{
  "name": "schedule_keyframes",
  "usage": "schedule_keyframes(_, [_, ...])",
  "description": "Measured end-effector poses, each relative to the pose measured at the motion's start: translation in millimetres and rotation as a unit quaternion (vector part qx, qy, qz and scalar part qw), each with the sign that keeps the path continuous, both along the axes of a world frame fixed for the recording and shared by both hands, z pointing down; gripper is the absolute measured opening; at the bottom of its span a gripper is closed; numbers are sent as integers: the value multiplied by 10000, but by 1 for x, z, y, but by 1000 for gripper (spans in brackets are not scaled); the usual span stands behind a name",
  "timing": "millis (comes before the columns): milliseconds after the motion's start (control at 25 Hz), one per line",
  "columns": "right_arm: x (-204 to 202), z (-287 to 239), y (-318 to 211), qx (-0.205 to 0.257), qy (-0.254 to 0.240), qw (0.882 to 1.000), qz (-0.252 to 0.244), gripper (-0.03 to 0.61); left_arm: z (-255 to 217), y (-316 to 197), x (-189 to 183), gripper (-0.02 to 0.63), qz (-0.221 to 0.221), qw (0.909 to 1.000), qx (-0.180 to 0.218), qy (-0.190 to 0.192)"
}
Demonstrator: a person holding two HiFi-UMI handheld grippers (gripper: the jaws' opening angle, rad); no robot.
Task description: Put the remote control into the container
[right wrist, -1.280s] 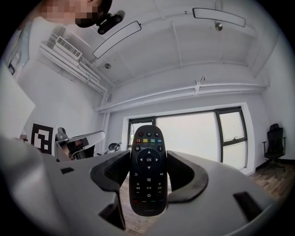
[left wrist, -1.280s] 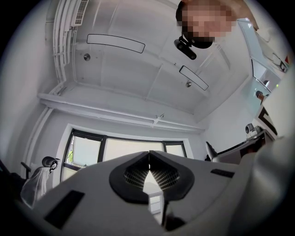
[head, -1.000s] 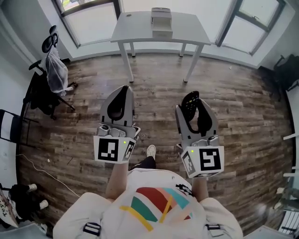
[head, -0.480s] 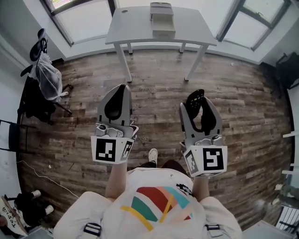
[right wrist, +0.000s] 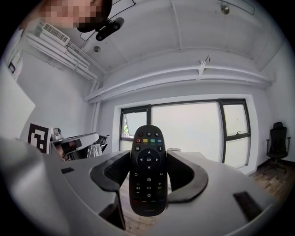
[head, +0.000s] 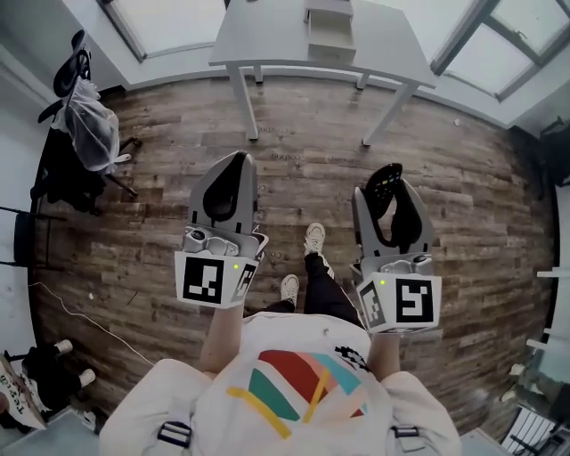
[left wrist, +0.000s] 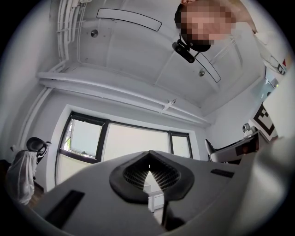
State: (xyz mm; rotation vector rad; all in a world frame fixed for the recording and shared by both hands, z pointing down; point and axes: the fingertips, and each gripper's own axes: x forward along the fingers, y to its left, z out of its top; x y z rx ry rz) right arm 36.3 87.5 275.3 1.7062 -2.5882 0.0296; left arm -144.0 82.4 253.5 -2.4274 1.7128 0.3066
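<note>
A: Remote (right wrist: 148, 170)?
B: Gripped upright by right claw (head: 392, 191); left claw (head: 228, 174) clenched, empty; container (head: 329, 27) on desk (head: 258, 40) at 12 o'clock
A: Risk?
B: Slim side grip: walking jolts may drop it

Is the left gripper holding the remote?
No: the left gripper shows its jaws closed on nothing, while the remote control is clamped in the right gripper.

A person in a white printed shirt (head: 294, 392) holds two claws over the wooden floor (head: 134, 232). The right claw (head: 392, 175) grips a black remote control (head: 382, 184). The left claw (head: 233, 162) has its jaws together. Ahead stands a white counter (head: 267, 40) bearing a pale container (head: 330, 34).
</note>
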Motion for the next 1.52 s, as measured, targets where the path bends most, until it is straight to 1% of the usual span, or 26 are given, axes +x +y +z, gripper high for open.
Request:
schedule_keyframes(160, [-7, 1, -38, 106, -128, 9997, -202, 252, -2, -29, -3, 8, -156, 9998, 69, -91])
schedule_keyframes(280, [-4, -1, -78, 150, -189, 9993, -298, 252, -8, -65, -1, 8, -252, 9995, 129, -168])
schedule_keyframes(520, [13, -13, -160, 258, -211, 9988, -372, 252, -30, -144, 17, 8, -310, 9986, 347, -237])
schedule_keyframes(760, [32, -18, -226, 338, -255, 9986, -323, 252, -33, -208, 32, 8, -304, 9983, 365, -331])
schedule_keyframes(1000, [50, -12, -271, 302, -282, 9988, -274, 252, -33, -252, 43, 8, -356, 9979, 400, -356])
schedule_keyframes(1240, [54, -11, -296, 260, -224, 9987, -383, 252, -29, -276, 45, 8, -467, 9979, 300, -340])
schedule_keyframes(1520, [59, -1, -329, 176, -239, 9992, -260, 252, -22, -314, 46, 8, -415, 9981, 272, -365])
